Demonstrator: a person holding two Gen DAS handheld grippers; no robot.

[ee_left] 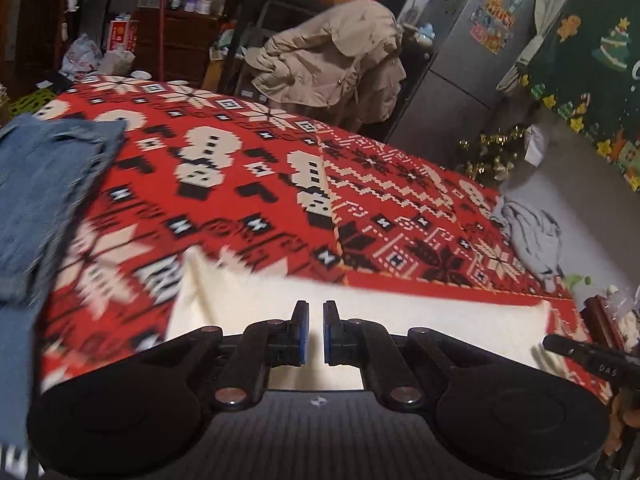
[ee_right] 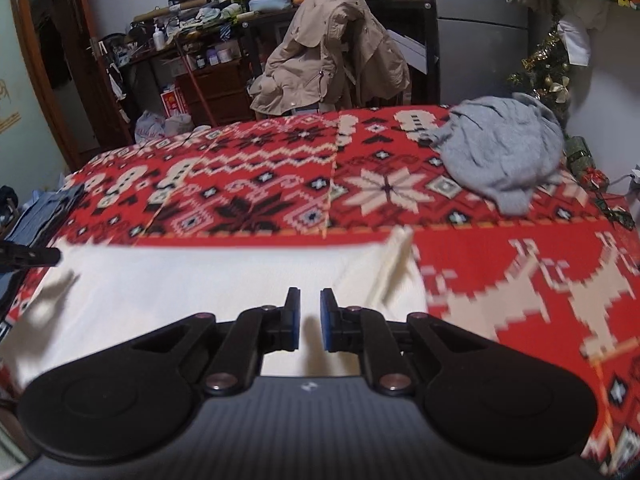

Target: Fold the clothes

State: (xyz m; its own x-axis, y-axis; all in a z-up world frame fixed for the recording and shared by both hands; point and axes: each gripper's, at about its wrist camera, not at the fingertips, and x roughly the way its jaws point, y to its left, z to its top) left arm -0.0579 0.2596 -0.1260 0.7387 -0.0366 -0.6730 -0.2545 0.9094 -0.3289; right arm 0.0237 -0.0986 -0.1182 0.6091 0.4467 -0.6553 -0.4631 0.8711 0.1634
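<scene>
A: Left tool [ee_left: 316,332] hangs over the near edge of the cream garment [ee_left: 400,312], its blue-padded fingers [ee_left: 303,334] a narrow slit apart with nothing pinched between them.

B: Right tool [ee_right: 309,320] too, a small gap between the pads and no cloth in it. From its camera the cream garment [ee_right: 200,280] lies flat across the middle and 9 o'clock side, on the red patterned blanket [ee_right: 280,184].

A: One loose cream flap [ee_right: 394,264] sticks up at the garment's right end, about 1 o'clock from the right tool. It's blurred, so I can't tell which part it is.

B: The grey garment [ee_right: 500,152] sits crumpled at 2 o'clock on the blanket, well apart from the cream one.

A: In the left view the grey garment [ee_left: 528,232] is out at 3 o'clock, by the blanket's edge. The blue denim piece [ee_left: 44,196] lies at 9 o'clock, blurred, well apart from the cream cloth.

B: At 12 o'clock, past the blanket, a beige jacket [ee_right: 332,52] is draped over something hidden beneath it.

A: A grey refrigerator [ee_left: 464,52] stands just right of the jacket [ee_left: 332,56], at 1 o'clock.
</scene>
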